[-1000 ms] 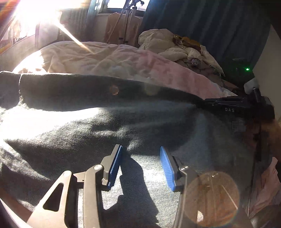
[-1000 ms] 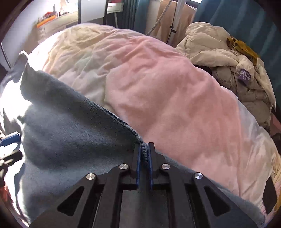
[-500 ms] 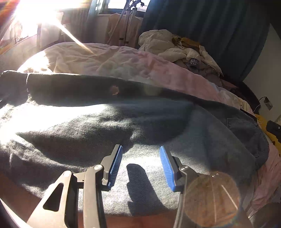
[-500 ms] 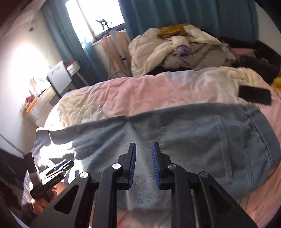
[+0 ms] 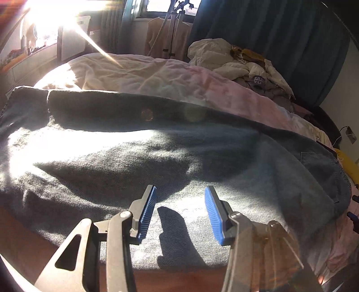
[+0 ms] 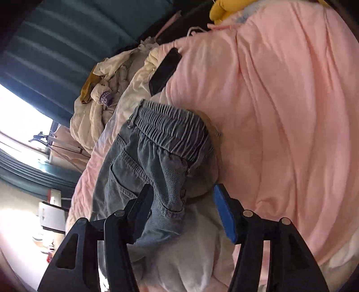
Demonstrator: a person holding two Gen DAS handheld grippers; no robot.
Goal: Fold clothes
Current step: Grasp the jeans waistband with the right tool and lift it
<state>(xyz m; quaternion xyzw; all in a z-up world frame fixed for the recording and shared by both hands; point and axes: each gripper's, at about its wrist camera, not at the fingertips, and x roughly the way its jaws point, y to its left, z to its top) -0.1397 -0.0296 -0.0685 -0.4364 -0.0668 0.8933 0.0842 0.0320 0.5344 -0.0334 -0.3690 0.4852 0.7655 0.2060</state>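
Jeans (image 5: pixel 170 157): grey-blue denim, laid lengthwise across the near edge of the bed (image 5: pixel 143 74), over the pink and cream duvet (image 6: pixel 291 116). Sunlight falls in patches on the cloth. In the right wrist view the elastic waistband (image 6: pixel 170 132) is gathered, with a back pocket (image 6: pixel 128 175) beside it; the waist end lies on the duvet toward the bed's right-hand part.

Left gripper (image 5: pixel 179 213): hovers over the middle of the jeans, pointing down at them. Jaws released, blue pads well apart, nothing between them; their shadow falls on the denim below.

Right gripper (image 6: pixel 181 213): at the waist end of the jeans, view rolled sideways. Jaws have just been opening and stand apart. Denim from the pocket area lies between them, against the left finger; the blue right pad (image 6: pixel 224 215) is clear of the cloth. Not clenched on the fabric.

Phone (image 6: pixel 165 71): dark, flat, on the duvet beyond the waistband, apart from the jeans.

Clothes pile (image 5: pixel 242 65): cream, mustard and purple pieces, heaped at the far edge of the bed.

Curtain (image 5: pixel 280 40): dark teal, behind the pile.

Stand (image 5: pixel 172 27): thin metal legs by the window, past the far edge of the bed.

Yellow item (image 6: pixel 222 11): at the far right corner of the bed, partly out of view; kind unclear.
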